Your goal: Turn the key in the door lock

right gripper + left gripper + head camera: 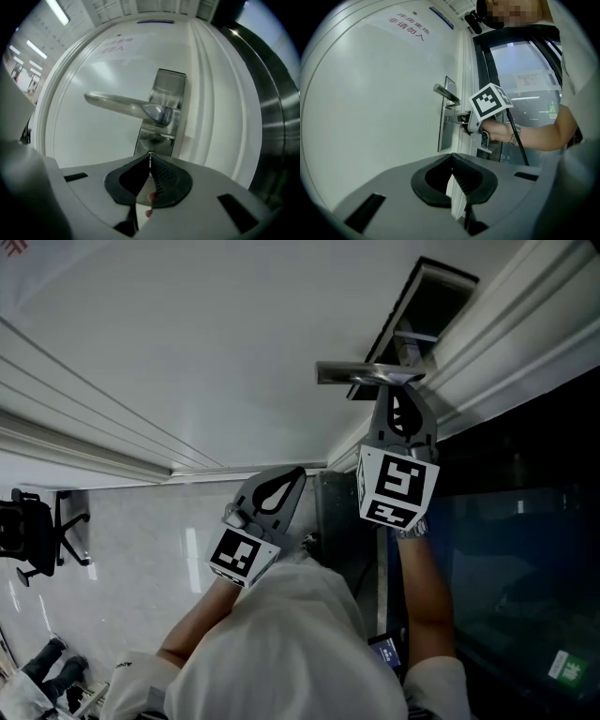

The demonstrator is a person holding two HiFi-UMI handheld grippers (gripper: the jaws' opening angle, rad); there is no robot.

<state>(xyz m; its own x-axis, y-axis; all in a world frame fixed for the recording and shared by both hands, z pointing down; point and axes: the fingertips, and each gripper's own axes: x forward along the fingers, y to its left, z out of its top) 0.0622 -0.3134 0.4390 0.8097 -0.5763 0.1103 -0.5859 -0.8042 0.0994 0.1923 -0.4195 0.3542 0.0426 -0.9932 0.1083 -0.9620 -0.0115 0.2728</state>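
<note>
Right tool (150, 155) clamped shut on the key (454, 119) — we judged a steady axial roll best; left tool (451, 158) closed, empty.

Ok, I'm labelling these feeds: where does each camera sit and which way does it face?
Head view: on the person's head, facing steeply down the white door; shows the left hand-held gripper, the right hand-held gripper and both forearms.
Left gripper view: rides the left one, facing the door edge; shows its shut jaws, the right one, that forearm.
Right gripper view: rides the right one, close on the lock plate; jaws shut on what seems the key.
Shared: all three show the lever handle.
</note>
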